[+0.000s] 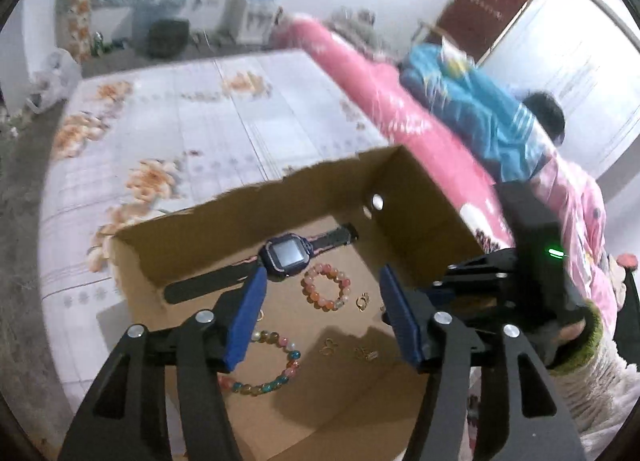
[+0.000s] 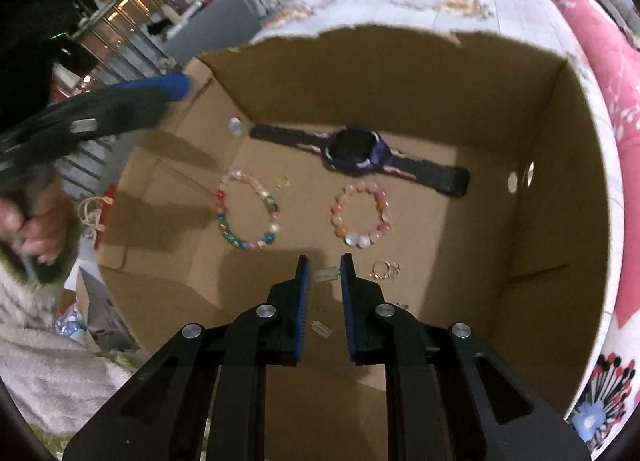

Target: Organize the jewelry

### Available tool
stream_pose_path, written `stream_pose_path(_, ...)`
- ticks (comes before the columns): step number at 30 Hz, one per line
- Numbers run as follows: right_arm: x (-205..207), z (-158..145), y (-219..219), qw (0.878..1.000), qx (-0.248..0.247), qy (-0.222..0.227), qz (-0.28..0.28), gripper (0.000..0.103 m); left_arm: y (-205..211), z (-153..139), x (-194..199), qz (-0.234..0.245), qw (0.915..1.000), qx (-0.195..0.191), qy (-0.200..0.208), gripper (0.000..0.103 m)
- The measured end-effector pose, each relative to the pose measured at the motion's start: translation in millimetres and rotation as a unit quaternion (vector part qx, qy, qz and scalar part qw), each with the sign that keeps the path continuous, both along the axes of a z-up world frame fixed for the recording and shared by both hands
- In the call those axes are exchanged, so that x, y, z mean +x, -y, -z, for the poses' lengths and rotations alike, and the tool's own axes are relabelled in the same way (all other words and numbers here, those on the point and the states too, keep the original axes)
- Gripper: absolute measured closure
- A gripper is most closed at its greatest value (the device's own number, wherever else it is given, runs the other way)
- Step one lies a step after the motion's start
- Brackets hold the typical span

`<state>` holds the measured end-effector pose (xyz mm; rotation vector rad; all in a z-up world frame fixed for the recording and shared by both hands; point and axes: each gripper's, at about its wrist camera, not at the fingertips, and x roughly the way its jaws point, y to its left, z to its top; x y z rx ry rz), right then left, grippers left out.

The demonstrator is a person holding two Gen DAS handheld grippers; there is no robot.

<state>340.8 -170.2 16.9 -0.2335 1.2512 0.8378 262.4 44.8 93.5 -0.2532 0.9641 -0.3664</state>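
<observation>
Left wrist view shows the left gripper (image 1: 320, 293) spread apart and empty above the cardboard box (image 1: 424, 201). The right gripper (image 2: 323, 273) is narrowly parted over a small clear piece, gripping nothing. A watch (image 2: 356, 155), two round bead bracelets (image 2: 248, 215) and gold rings (image 2: 384, 270) lie on the box floor.

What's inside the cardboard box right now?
On the floor of the cardboard box: a watch, a multicolour bead bracelet, a pink-orange bead bracelet, small gold pieces and clear bits. The right gripper covers the near floor.
</observation>
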Motion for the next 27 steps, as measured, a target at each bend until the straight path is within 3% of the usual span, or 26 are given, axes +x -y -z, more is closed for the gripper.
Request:
stream_pose_path(6,-3.6,-10.3,10.9,0.999,0.018,0.006,0.027,0.082,-9.9,-5.7,-41.2,-0.038,0.9980,-0.004,0.051,0.037)
stream_pose_path(10,-14.0,-40.4,37.7,0.995,0.063,0.044,0.069,0.077,-18.5,-8.7,-65.3,-0.057,0.9954,-0.004,0.077,0.033)
stream_pose_path(14,-38.1,-80.4,95.4,0.971,0.122,0.129,0.158,0.060,-29.9,-12.4,-91.6,-0.074,0.9919,-0.008,0.103,0.022)
stream_pose_path(17,-46.8,-84.4,137.7,0.950,0.135,0.157,0.233,0.048,-36.2,-2.8,-107.2,-0.081,0.9915,-0.018,0.100,0.017)
stream_pose_path(20,-38.8,-63.4,163.5,0.944,0.139,0.110,0.278,0.048,-37.4,21.4,-112.8,-0.079,0.9940,-0.041,0.063,0.016)
stream_pose_path(25,-29.5,-16.6,154.4,0.959,0.134,0.015,0.249,0.047,-29.8,60.4,-113.6,-0.082,0.9908,-0.108,0.000,0.017)
stream_pose_path(27,-35.4,-11.0,146.1,0.960,0.134,0.016,0.244,0.045,-24.8,66.3,-113.5,-0.087,0.9898,-0.112,-0.008,0.016)
